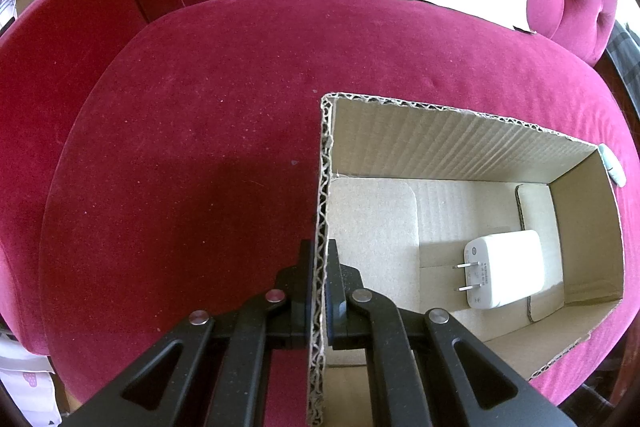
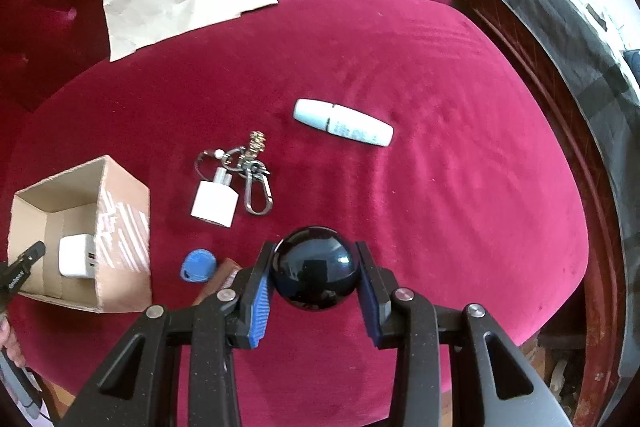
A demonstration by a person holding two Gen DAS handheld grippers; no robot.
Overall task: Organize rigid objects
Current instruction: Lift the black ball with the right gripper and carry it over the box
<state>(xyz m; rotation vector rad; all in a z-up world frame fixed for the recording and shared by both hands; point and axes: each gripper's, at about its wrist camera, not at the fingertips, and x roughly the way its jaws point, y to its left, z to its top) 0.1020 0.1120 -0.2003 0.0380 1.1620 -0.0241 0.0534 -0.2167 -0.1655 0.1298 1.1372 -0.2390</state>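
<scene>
On red velvet seat (image 2: 440, 187) | left tool (image 1: 319, 267) pinching box wall (image 1: 320, 187) | right tool (image 2: 316, 267) gripping black ball (image 2: 315, 267)

Charger (image 1: 505, 269) in box (image 1: 448, 143): round mark and small grey print on prong face, too small to read.
Tube (image 2: 343, 123) on cushion (image 2: 440, 187): blue print along body, blurred, unreadable.
Left gripper (image 2: 24, 267), seen from right wrist view: white lettering on arm, too small to read.
Box outer wall in right wrist view: white stripe pattern, no letters made out.
Legible text, brands, numbers: none.
</scene>
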